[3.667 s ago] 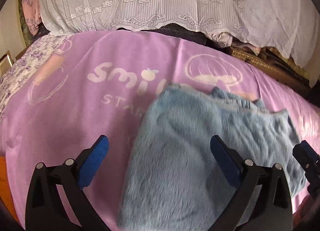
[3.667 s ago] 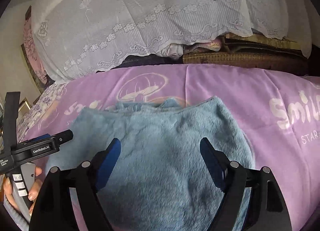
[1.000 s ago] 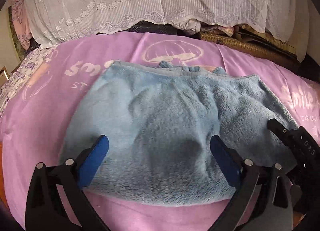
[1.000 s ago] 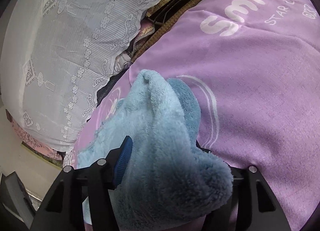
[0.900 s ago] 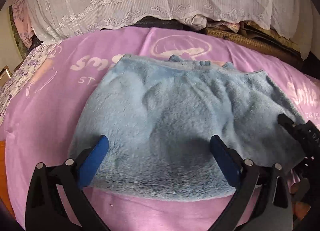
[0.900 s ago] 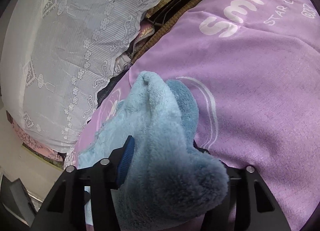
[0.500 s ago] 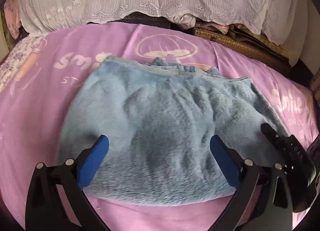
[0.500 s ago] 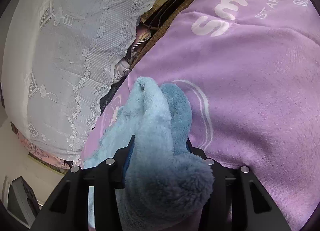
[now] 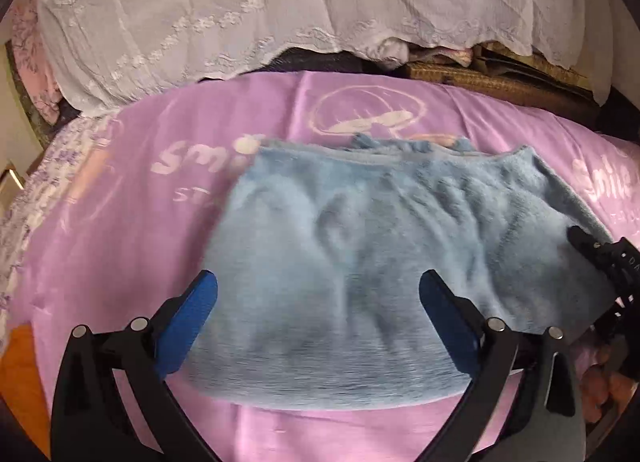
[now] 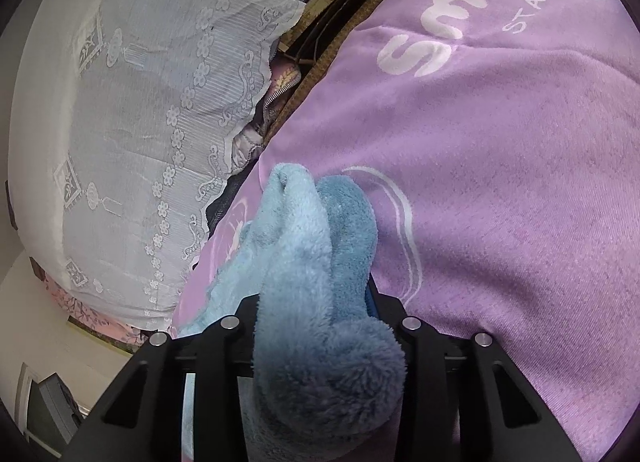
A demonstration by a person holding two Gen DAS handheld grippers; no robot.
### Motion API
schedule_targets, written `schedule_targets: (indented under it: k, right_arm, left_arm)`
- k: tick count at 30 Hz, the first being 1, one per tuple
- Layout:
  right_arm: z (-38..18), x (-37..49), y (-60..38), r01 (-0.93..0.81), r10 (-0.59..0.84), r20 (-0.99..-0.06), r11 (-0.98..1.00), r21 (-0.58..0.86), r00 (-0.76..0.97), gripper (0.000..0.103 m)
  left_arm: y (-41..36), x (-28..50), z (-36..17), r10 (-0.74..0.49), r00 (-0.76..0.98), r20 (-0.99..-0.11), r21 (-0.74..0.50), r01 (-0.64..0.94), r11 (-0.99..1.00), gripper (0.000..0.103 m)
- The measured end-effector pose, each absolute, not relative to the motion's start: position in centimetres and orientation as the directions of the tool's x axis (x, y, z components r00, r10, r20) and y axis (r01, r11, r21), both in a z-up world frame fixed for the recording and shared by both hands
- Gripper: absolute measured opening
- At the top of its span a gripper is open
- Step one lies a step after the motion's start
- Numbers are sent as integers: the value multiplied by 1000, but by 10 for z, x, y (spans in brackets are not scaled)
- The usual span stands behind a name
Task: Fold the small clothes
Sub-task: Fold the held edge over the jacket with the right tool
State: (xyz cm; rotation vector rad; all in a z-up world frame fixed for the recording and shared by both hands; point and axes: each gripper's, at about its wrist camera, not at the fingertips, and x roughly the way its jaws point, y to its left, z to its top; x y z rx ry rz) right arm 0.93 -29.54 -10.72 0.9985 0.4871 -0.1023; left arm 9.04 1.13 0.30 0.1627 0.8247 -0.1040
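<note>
A fluffy light-blue garment (image 9: 360, 242) lies spread flat on the purple blanket (image 9: 160, 190). My left gripper (image 9: 318, 304) hovers open over its near edge, blue pads apart, holding nothing. My right gripper (image 10: 316, 302) is shut on the garment's right edge (image 10: 312, 262), and the fleece bunches up between its jaws. The right gripper's black body (image 9: 604, 258) shows at the garment's right side in the left wrist view.
A white lace cover (image 9: 280, 2) drapes over piled bedding behind the blanket. A woven mat (image 9: 480, 78) and dark fabrics lie at the back right. A floral cloth (image 9: 36, 190) lies at the left. The blanket carries white "Smile" lettering (image 10: 452, 2).
My right gripper has closed on the garment's right edge, its jaws narrowing over the last second. The left view has shifted slightly; the garment stays flat.
</note>
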Motion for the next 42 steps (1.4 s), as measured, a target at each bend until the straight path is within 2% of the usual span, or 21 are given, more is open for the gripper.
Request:
schedule_targets:
  k: [3, 5, 7, 8, 14, 22, 27, 31, 36, 42]
  right_arm:
    - [-107, 10, -295, 301, 135, -437, 548, 780, 889, 42]
    - [-107, 9, -295, 298, 136, -433, 545, 783, 891, 42]
    - [-108, 9, -295, 294, 140, -428, 539, 789, 893, 42]
    - [-108, 8, -296, 293, 139, -424, 533, 794, 895, 42]
    - [-96, 6, -288, 332, 87, -455, 567, 754, 886, 39]
    - [-44, 12, -254, 321, 6, -462, 713, 624, 887, 36]
    - [-22, 20, -229, 291, 9, -460, 764, 576, 888, 35]
    - [-7, 24, -209, 267, 9, -453, 796, 543, 892, 35]
    - [9, 28, -184, 228, 32, -442, 823, 521, 896, 34]
    - [26, 35, -146, 151, 98, -431, 849, 507, 897, 34]
  left_arm:
    - [63, 101, -2, 43, 653, -756, 124, 78, 989, 98]
    - [99, 107, -19, 6, 599, -801, 29, 28, 999, 98]
    - [125, 107, -40, -112, 557, -823, -135, -1, 991, 99]
    - [129, 108, -46, -137, 546, -827, -175, -18, 984, 99]
    - [106, 105, -34, -75, 600, -796, -84, 13, 996, 99]
    - [128, 122, -40, -211, 549, -809, -271, -29, 962, 99]
    - [134, 118, -25, -112, 612, -783, -194, -70, 978, 98]
    - [137, 120, -17, -150, 610, -778, -223, -46, 974, 98]
    - [119, 125, -23, -157, 568, -808, -175, 24, 984, 98]
    - [110, 122, -20, -195, 572, -797, -182, 79, 980, 98]
